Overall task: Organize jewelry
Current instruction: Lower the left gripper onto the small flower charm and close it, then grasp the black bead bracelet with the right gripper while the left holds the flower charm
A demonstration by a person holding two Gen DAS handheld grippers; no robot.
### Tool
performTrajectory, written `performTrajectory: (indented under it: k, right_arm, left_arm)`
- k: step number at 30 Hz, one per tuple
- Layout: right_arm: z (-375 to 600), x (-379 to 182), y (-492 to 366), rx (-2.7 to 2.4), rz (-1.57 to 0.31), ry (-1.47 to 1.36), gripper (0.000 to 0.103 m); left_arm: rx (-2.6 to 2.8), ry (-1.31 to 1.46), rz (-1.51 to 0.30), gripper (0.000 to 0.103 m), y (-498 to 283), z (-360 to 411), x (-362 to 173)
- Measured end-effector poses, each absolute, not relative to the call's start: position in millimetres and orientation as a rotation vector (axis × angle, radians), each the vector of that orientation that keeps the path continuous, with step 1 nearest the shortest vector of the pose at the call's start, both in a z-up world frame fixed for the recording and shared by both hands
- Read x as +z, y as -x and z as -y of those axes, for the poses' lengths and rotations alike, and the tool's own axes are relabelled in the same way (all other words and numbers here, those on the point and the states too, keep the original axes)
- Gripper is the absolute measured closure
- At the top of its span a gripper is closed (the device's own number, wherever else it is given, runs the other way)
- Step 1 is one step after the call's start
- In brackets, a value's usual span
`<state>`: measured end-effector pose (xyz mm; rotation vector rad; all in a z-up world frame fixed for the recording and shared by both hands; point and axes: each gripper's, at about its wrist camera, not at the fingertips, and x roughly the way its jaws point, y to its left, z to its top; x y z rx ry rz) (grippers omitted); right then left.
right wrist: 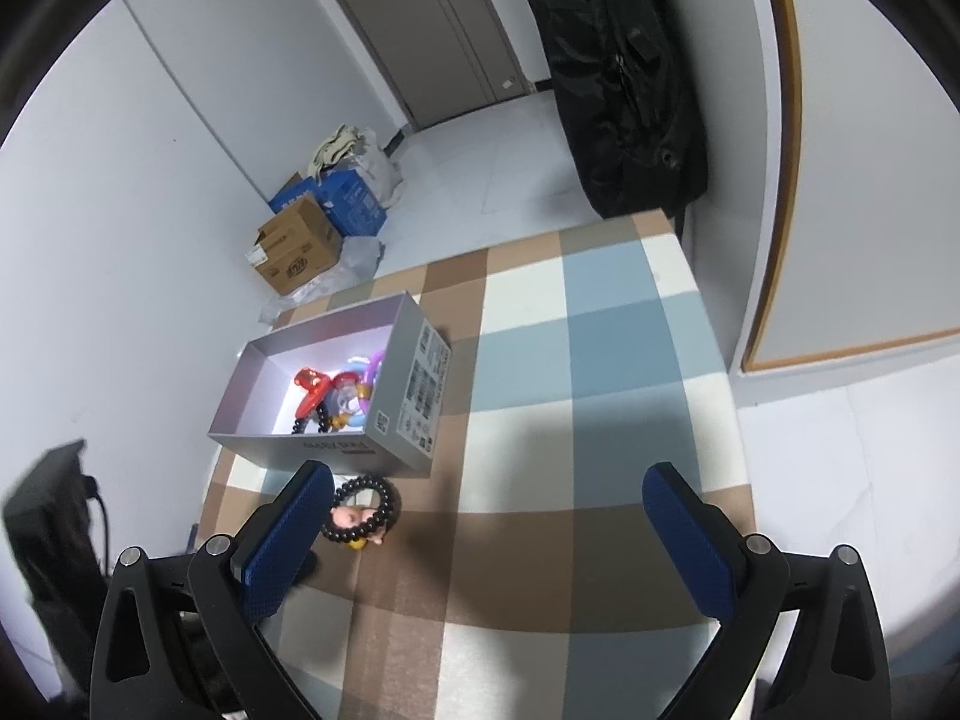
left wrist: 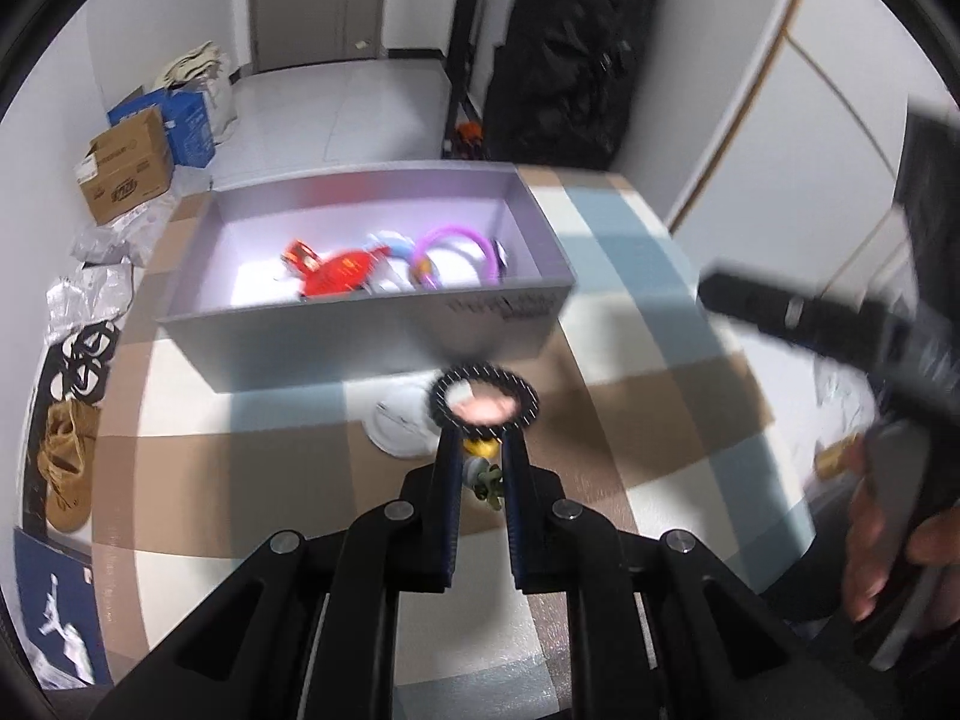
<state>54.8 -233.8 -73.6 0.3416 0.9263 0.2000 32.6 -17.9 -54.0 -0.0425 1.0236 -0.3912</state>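
Observation:
My left gripper [left wrist: 483,438] is shut on a black beaded bracelet [left wrist: 485,401] and holds it just in front of the grey open box [left wrist: 384,324]. The box holds red, purple and white trinkets [left wrist: 396,264]. The bracelet also shows in the right wrist view [right wrist: 362,510], near the box [right wrist: 336,450]. My right gripper [right wrist: 486,498] is open and empty, high above the checked cloth [right wrist: 576,420]. A white round piece [left wrist: 399,426] and a small yellow-green piece [left wrist: 483,468] lie under the left fingers.
The checked cloth [left wrist: 630,312] covers the table. The other gripper and a hand [left wrist: 888,516] show at the right of the left wrist view. Cardboard boxes [right wrist: 300,252] and bags stand on the floor by the wall. A black bag [right wrist: 618,78] stands beyond the table's far edge.

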Motion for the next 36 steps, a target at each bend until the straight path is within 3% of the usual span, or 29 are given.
performTrajectory:
  k: [15,20,36]
  right_arm:
    - [186.3,-92.0,-64.3,0.374,-1.011,-0.336,0.002]
    - [157.8,-102.7,-70.3,0.439,-1.056,-0.266,0.014]
    - [107.5,-117.3,-76.5,0.407,-1.065,-0.001,0.037]
  left_arm:
    - [-0.312,0.342,-1.001,0.095,-63.5,-44.0,-43.7]
    - [-0.316,0.369,-0.999,0.095,-66.1,-53.6,-44.2]
    - [-0.314,0.401,-1.01,0.095,-69.4,-69.0,-45.8]
